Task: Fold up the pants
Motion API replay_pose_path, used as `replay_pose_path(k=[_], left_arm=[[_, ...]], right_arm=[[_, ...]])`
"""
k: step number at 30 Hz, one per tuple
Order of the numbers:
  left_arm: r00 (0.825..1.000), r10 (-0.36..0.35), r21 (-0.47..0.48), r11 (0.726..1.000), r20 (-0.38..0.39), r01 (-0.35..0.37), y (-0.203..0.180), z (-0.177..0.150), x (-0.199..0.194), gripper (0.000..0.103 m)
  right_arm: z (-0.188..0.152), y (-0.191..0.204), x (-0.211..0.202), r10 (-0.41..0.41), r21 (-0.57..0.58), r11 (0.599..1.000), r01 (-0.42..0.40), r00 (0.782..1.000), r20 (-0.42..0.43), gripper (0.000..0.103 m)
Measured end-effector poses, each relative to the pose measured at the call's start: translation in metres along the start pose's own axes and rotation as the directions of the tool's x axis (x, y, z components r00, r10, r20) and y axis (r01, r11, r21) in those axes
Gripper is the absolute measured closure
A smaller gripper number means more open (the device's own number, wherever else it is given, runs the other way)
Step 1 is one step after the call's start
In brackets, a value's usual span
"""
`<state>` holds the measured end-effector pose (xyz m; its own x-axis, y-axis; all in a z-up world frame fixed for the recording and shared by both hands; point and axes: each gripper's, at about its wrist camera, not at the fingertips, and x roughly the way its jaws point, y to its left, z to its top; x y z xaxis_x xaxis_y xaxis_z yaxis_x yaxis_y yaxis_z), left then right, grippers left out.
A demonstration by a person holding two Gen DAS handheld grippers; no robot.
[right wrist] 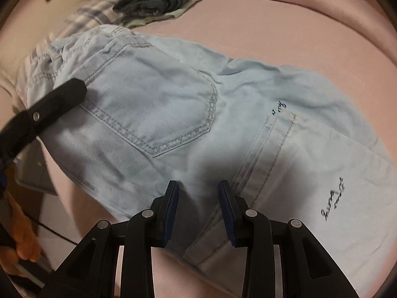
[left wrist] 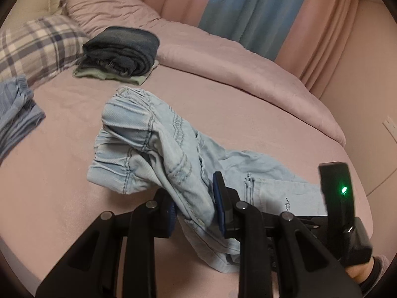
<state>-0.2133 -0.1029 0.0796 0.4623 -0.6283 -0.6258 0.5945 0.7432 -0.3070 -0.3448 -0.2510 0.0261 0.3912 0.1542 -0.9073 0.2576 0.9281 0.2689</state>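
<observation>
Left gripper [left wrist: 197, 208], nearest in its own view: jaws clamped on a bunched fold of the jeans [left wrist: 158, 154]. Cloth fills the gap between the blue pads and drapes down over the frame.

Right gripper [right wrist: 198, 203]: jaws apart, pale denim showing in the gap between the pads [right wrist: 171, 211]. Cannot tell whether the pads press on the cloth or only stand over it. It shows in the left view as a black block with one green light [left wrist: 343, 190], low at the right.

Jeans, one pair, light blue, on the pink sheet [left wrist: 62, 211] mid-bed. Waist end lifted and crumpled at the left gripper; the rest trails flat toward the right gripper. One back pocket [right wrist: 151, 104] in plain sight in the right view. Two bits of dark cursive stitching on the denim: one [right wrist: 333, 201] near the lower right, one smaller [right wrist: 279, 108] higher up. Neither can be read.

Left gripper's black finger [right wrist: 57, 99] reaches over the waist end in the right view.

Farther: blue striped cloth [left wrist: 17, 114] at the left edge. One plaid pillow [left wrist: 37, 44]. One folded stack, dark jeans [left wrist: 124, 49] on top of a pale green piece [left wrist: 109, 75]. One pink pillow [left wrist: 106, 10], a rolled pink quilt [left wrist: 248, 69] along the far side. Behind, pink and blue curtains [left wrist: 235, 5].
</observation>
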Motion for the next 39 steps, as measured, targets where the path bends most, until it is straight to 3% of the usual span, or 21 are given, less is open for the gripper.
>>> replay_pose_path(k=[7,12,14,17,23,27,31,33,35,39], left_arm=[[0.999,-0.032,0.107,0.994,0.006,0.031,-0.036,0.000,-0.007,0.078],[0.999,-0.050,0.205,0.977,-0.001,0.050,-0.068,-0.003,-0.007,0.078],[0.998,-0.060,0.254,0.965,-0.011,0.061,-0.083,-0.007,-0.006,0.078],[0.996,-0.081,0.306,0.948,-0.039,0.089,-0.102,-0.013,0.001,0.078],[0.986,-0.105,0.358,0.922,-0.130,0.145,-0.128,-0.028,0.024,0.073],[0.968,-0.140,0.335,0.920,-0.208,0.205,-0.137,-0.038,0.041,0.066],[0.956,-0.137,0.354,0.907,-0.258,0.226,-0.145,-0.048,0.050,0.058],[0.954,-0.126,0.366,0.903,-0.272,0.224,-0.147,-0.053,0.052,0.047],[0.950,-0.137,0.348,0.908,-0.281,0.233,-0.144,-0.053,0.052,0.040],[0.940,-0.159,0.305,0.918,-0.302,0.253,-0.132,-0.051,0.051,0.038]], right_arm=[[-0.016,-0.054,-0.042,0.048,0.152,0.986,-0.067,0.991,0.123,0.066],[-0.035,-0.094,-0.057,0.118,0.276,0.948,-0.159,0.980,0.161,0.065],[-0.047,-0.108,-0.061,0.166,0.336,0.915,-0.223,0.968,0.190,0.057],[-0.050,-0.118,-0.058,0.228,0.407,0.859,-0.311,0.944,0.239,0.055],[-0.063,-0.141,-0.058,0.248,0.503,0.777,-0.379,0.918,0.308,0.051],[-0.077,-0.159,-0.056,0.310,0.564,0.662,-0.493,0.866,0.393,0.046],[-0.093,-0.180,-0.053,0.384,0.589,0.477,-0.652,0.758,0.527,0.041],[-0.096,-0.185,-0.047,0.408,0.585,0.405,-0.703,0.711,0.572,0.039],[-0.100,-0.187,-0.042,0.431,0.581,0.347,-0.737,0.675,0.599,0.039],[-0.102,-0.184,-0.041,0.455,0.573,0.296,-0.765,0.640,0.620,0.037]])
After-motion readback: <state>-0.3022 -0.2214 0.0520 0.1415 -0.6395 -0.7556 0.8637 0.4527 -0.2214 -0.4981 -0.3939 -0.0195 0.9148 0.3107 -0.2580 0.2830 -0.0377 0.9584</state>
